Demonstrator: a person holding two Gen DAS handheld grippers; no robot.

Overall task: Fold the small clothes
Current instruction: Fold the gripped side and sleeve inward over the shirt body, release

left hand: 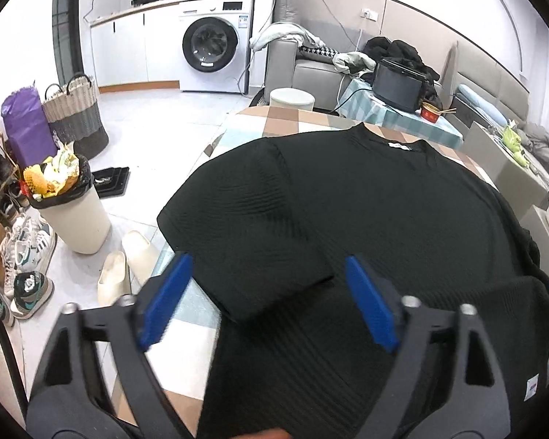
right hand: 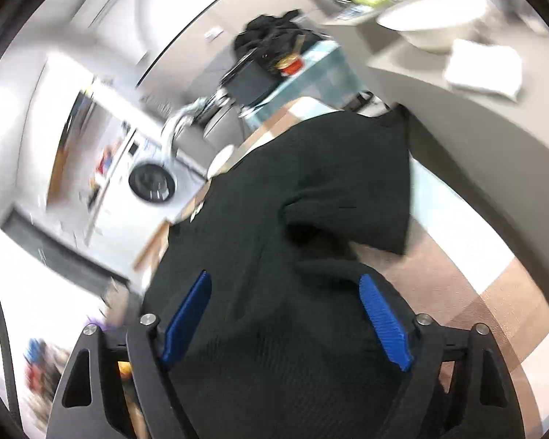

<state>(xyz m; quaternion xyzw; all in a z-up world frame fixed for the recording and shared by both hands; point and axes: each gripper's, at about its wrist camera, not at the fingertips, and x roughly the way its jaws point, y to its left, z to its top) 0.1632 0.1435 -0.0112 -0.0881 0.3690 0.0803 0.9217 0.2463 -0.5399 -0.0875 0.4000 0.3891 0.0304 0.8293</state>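
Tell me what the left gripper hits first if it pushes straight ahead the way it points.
Most likely the black knit top: the left gripper points down at it, jaws open, and the folded-in sleeve lies nearest between the fingers. Depth is uncertain.

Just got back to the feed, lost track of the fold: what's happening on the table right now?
A person is working a black knit top spread on the checked tablecloth, with a two-finger tool in each hand. The left tool stands open over the near edge, by the folded-in left sleeve. The right tool is also open over the fabric; its view is blurred. Neither is pinching cloth.
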